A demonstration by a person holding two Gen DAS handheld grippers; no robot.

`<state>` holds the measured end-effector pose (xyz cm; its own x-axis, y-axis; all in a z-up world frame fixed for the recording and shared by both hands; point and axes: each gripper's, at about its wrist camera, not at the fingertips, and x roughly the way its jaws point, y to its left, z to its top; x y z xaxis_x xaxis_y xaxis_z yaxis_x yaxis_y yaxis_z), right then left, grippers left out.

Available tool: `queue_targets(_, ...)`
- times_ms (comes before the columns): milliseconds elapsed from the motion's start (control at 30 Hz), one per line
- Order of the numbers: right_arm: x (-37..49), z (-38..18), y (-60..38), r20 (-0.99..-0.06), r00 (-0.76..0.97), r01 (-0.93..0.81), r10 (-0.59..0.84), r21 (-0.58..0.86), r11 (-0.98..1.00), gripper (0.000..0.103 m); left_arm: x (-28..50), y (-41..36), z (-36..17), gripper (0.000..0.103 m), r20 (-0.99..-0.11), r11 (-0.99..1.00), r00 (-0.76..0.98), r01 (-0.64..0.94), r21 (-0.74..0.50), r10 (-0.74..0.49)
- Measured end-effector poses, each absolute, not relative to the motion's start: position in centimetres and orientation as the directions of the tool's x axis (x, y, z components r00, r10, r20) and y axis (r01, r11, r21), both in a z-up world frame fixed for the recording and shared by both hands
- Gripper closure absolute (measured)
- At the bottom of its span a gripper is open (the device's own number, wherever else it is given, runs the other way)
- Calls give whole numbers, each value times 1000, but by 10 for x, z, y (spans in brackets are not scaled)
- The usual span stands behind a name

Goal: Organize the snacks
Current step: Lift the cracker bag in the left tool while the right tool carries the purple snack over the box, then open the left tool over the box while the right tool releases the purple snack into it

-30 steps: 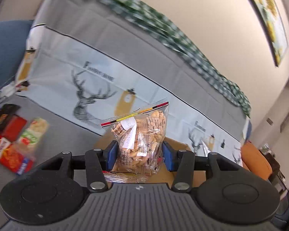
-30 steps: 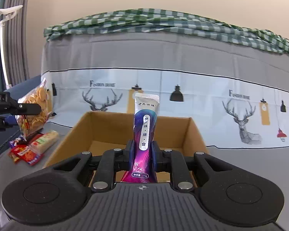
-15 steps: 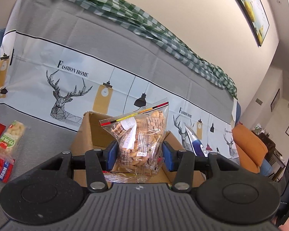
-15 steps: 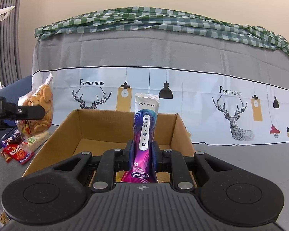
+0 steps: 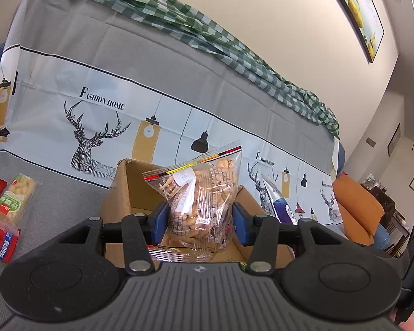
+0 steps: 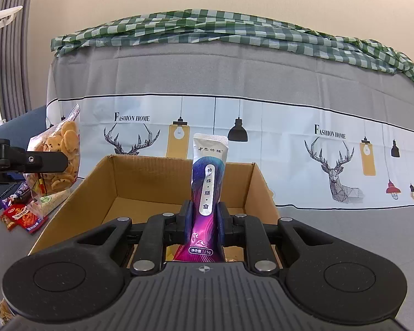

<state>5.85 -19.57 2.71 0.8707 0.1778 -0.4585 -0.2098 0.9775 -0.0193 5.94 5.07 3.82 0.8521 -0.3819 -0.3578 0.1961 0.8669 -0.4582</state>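
Note:
My left gripper (image 5: 200, 218) is shut on a clear zip bag of small biscuits (image 5: 201, 193) and holds it upright over the near edge of an open cardboard box (image 5: 118, 190). The bag also shows at the left of the right wrist view (image 6: 60, 160), beside the box's left wall. My right gripper (image 6: 205, 220) is shut on a purple and silver stick sachet (image 6: 208, 187), upright over the box (image 6: 77, 201). The sachet's tip shows in the left wrist view (image 5: 276, 201).
Several snack packets lie on the grey surface left of the box: a green-labelled pack (image 5: 15, 195) and a red one (image 5: 0, 237), also in the right wrist view (image 6: 24, 215). A deer-print cloth (image 6: 234, 138) covers the sofa back behind. An orange cushion (image 5: 356, 215) is at right.
My left gripper has swung right with the biscuit bag, from above the loose snacks to over the box. The right gripper has held the sachet steady over the box.

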Motion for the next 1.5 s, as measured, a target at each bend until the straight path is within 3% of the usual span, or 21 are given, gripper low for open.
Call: queue_targets(1500, 61, 27, -196, -465, 866, -222, 182, -30, 975, 84, 60, 48, 38, 50, -359, 869, 851, 201, -453, -384)
